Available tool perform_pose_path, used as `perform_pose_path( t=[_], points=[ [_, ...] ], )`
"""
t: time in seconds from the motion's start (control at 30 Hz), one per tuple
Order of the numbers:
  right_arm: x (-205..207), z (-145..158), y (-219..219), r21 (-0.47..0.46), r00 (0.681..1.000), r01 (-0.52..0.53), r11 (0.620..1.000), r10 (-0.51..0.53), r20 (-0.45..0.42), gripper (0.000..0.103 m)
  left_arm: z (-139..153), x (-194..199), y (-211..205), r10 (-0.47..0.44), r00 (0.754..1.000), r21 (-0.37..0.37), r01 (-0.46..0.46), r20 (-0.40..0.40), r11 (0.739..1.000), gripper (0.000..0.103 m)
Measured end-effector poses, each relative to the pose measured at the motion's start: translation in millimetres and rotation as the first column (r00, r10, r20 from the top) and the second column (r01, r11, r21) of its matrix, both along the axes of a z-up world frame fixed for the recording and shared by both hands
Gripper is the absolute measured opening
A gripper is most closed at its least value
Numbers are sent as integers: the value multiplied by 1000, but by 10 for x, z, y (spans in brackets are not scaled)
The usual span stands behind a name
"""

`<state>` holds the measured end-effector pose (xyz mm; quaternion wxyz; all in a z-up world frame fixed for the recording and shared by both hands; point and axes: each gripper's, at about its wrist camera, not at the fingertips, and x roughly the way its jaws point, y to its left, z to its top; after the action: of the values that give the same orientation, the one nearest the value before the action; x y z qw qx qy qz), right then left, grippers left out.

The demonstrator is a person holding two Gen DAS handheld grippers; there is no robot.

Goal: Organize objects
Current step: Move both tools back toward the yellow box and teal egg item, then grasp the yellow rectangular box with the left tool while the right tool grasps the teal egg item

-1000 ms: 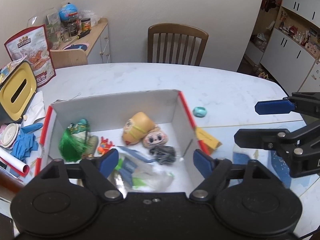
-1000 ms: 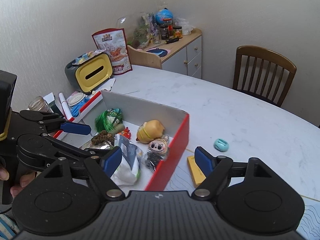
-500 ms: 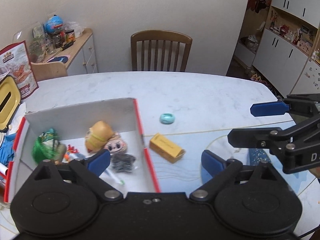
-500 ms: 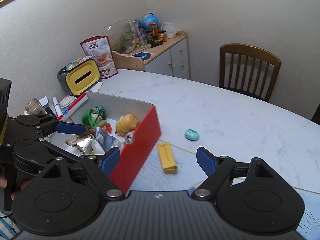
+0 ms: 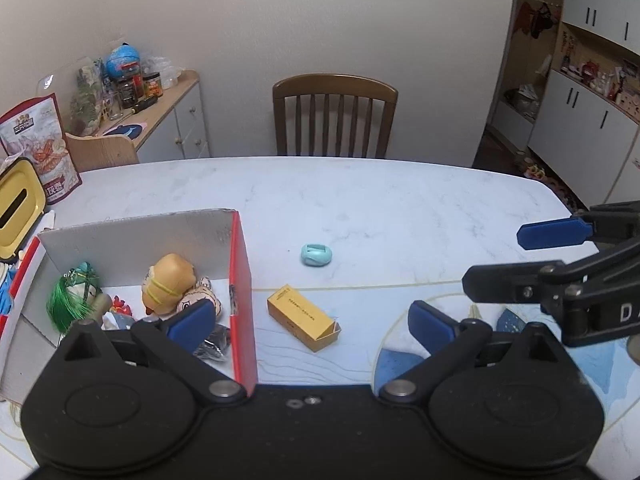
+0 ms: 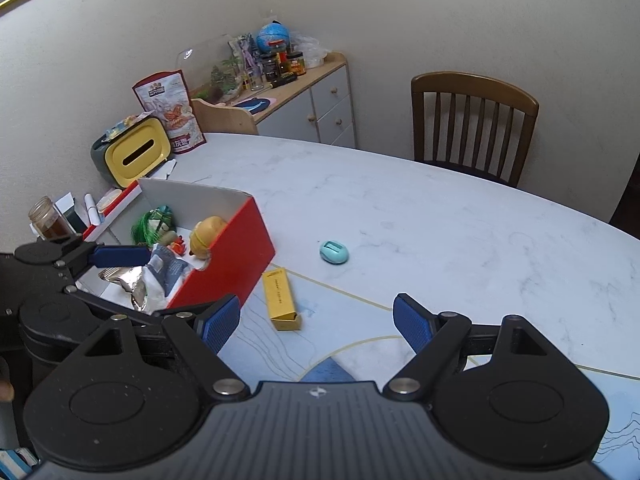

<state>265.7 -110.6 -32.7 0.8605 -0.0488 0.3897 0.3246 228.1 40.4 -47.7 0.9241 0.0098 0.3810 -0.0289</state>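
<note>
Yellow carton (image 6: 281,301) lies flat just beside the red box (image 6: 224,264), teal case (image 6: 333,251) beyond it; both grippers, left (image 5: 310,322) and right (image 6: 316,320), spread empty. A skewed pinch could skid that carton against the box wall.

Left gripper (image 5: 310,322) held level, jaws spread wide, nothing between the blue pads (image 5: 190,320). Right gripper (image 6: 316,322) alongside it, also wide apart and empty, blue pads (image 6: 412,322) clear. Each gripper shows in the other's view, close together, not touching.
</note>
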Motion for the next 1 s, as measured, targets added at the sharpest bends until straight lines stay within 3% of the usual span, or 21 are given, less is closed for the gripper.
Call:
perform_pose_path(
  t=[0.53, 0.77, 1.0],
  points=[
    [574, -362, -54, -70, 999, -35, 997, 32, -38, 84, -458, 232, -461, 167, 986, 40, -166, -28, 985, 102],
    [944, -670, 159, -115, 992, -109, 987, 101, -73, 84, -756, 391, -538, 319, 947, 61, -317, -37, 947, 100],
    [1293, -973, 491, -150, 973, -222, 963, 209, -98, 84, -1017, 498, -655, 409, 912, 125, -404, -20, 906, 98]
  ],
)
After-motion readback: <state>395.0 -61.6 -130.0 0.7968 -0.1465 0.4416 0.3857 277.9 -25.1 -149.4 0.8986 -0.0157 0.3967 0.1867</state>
